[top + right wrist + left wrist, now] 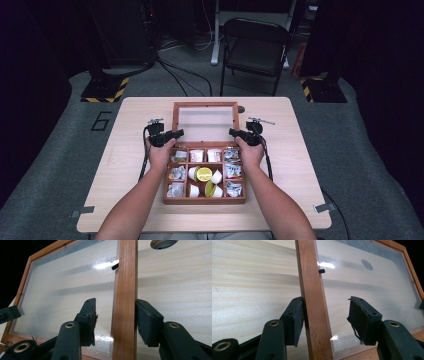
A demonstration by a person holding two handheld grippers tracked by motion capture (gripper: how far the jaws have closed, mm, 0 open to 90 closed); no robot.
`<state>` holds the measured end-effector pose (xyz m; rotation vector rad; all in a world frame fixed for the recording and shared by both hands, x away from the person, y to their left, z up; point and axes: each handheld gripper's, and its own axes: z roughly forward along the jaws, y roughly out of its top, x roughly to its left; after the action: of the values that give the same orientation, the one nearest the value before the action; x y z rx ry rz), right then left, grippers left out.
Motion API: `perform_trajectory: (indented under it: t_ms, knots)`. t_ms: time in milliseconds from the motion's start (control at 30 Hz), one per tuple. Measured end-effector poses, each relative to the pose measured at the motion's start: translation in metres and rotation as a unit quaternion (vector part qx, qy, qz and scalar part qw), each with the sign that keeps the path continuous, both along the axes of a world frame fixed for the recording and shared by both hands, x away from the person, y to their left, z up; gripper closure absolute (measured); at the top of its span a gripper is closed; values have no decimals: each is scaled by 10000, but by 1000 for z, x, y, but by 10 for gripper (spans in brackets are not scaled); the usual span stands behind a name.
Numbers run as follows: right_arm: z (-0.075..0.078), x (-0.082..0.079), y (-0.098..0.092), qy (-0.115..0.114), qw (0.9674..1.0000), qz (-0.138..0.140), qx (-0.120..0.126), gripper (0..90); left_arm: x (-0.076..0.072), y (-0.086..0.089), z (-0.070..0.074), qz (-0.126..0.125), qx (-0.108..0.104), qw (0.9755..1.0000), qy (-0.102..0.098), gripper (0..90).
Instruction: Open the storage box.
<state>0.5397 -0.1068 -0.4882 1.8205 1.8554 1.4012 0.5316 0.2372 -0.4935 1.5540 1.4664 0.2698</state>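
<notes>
A wooden compartment box sits on the table, its glass-paned lid standing up at the back. My left gripper is at the lid's left side and my right gripper at its right side. In the left gripper view the jaws of the left gripper straddle the lid's wooden side rail; one pad touches it and the other stands well off over the glass. In the right gripper view the right gripper straddles the other rail, with one pad against its outer edge and a small gap at the other.
The box holds wrapped packets, small white cups and a yellow round piece. A small round knob lies on the light wooden table behind the lid. A black folding chair stands beyond the table.
</notes>
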Motion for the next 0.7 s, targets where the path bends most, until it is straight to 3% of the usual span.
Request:
perform_trajectory:
  t_ms: [700]
  knots:
    - [-4,3,-2,98,9999,44,35,522,2,1,-4,-6,-9,10000,56,450]
